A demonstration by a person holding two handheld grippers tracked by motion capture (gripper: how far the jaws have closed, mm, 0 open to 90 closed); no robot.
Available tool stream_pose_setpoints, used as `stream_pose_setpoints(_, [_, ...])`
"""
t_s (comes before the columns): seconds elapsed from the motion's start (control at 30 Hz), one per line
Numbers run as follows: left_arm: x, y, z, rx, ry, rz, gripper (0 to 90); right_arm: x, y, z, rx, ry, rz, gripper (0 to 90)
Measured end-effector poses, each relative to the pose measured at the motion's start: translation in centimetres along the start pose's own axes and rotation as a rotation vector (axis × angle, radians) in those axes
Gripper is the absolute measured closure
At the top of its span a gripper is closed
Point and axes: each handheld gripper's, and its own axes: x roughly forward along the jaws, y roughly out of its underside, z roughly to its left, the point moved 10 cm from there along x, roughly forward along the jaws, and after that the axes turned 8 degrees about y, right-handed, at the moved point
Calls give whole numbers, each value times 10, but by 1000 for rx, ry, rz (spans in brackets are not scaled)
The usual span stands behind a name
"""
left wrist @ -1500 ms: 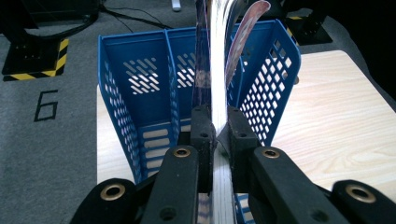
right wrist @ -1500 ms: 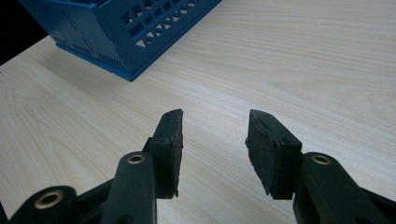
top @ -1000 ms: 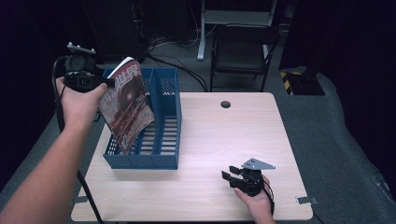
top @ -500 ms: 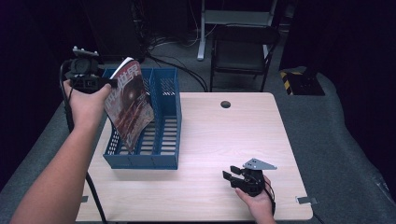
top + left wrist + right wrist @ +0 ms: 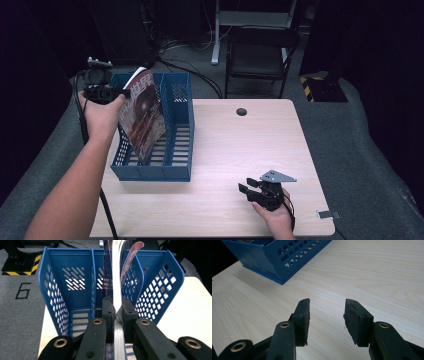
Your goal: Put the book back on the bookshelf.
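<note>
A magazine [image 5: 144, 117] with a dark red cover hangs upright, its lower edge down in the middle slot of the blue file rack [image 5: 175, 165]. My left gripper [image 5: 102, 92] is shut on the magazine's upper left edge, above the rack's left side. In the left gripper view the pages [image 5: 117, 277] run edge-on between my closed jaws, over the rack's dividers [image 5: 92, 287]. My right gripper [image 5: 248, 191] rests low on the table near the front right, open, with only bare wood between its pads [image 5: 302, 315].
The light wooden table [image 5: 240, 150] has a cable hole [image 5: 241, 111] near its far edge. A dark chair [image 5: 260, 55] and a desk frame stand behind it. Grey floor with a yellow-black marker [image 5: 312, 82] lies beyond.
My left hand has come down and toward the right with the magazine, so the magazine sits deeper in the rack. The right gripper has not moved.
</note>
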Motion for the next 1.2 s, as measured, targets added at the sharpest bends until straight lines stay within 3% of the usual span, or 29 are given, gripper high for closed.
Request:
stream_pose_setpoints(0.53, [20,14,11,-2,-38,-13,841,0,-1,0,4,2,-2,555])
stream_pose_setpoints(0.93, [36,29,12,3,-32,11,841,0,-1,-1,0,3,-4,555])
stream_pose_setpoints(1.2, [40,31,13,-2,-28,3,841,0,-1,0,-2,3,0,555])
